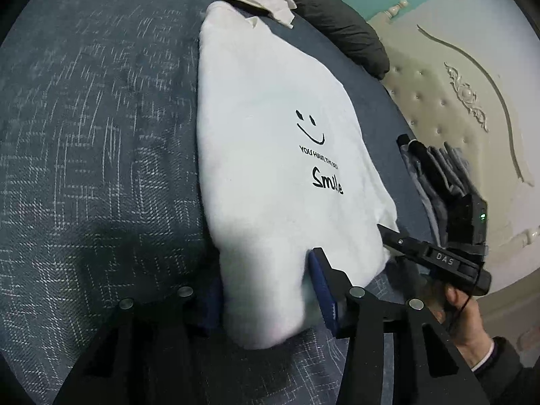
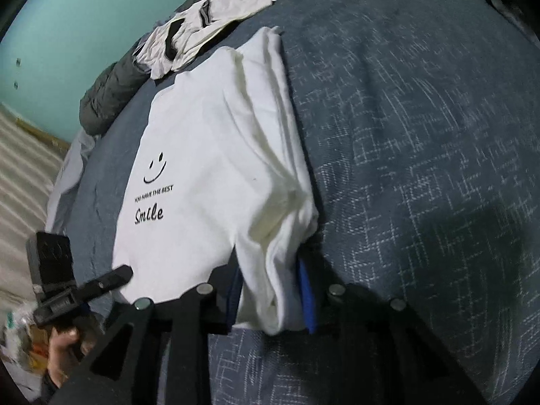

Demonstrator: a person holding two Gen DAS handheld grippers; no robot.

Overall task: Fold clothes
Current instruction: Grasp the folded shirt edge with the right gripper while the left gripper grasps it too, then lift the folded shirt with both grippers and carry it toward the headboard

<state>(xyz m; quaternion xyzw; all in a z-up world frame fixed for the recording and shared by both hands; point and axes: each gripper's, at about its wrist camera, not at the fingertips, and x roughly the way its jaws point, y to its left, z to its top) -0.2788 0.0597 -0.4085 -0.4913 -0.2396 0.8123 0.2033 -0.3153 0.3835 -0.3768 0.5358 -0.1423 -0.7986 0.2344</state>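
White cotton is filling the middle of the bed: a white T-shirt (image 1: 270,155) printed with a smiley face and the word "Smile" is lying front-up on the blue-grey bedspread (image 1: 94,141), with one long side already turned in over the body. Its near end is being gathered by both tools at once. The left gripper (image 1: 266,290) is straddling a bunched fold at the near hem, blue pads on either side of the cloth; the fabric is sitting between the jaws, and they look to be pinching it. The right gripper (image 2: 270,300) is doing the same a little further along, its blue pads (image 2: 307,300) squeezing a thick wad of the doubled edge. A bare hand with a dark sleeve (image 1: 469,324) is gripping the right tool's handle, seen from the left camera.

Further up the bed, a crumpled white garment with black stripes (image 2: 202,23) is lying just past the shirt's far end, partly over a dark grey pillow (image 1: 341,23). A small stack of dark folded clothes (image 1: 435,172) is sitting at the bed's edge, near the cream tufted headboard (image 1: 449,108). The wall behind is showing teal (image 2: 74,27).
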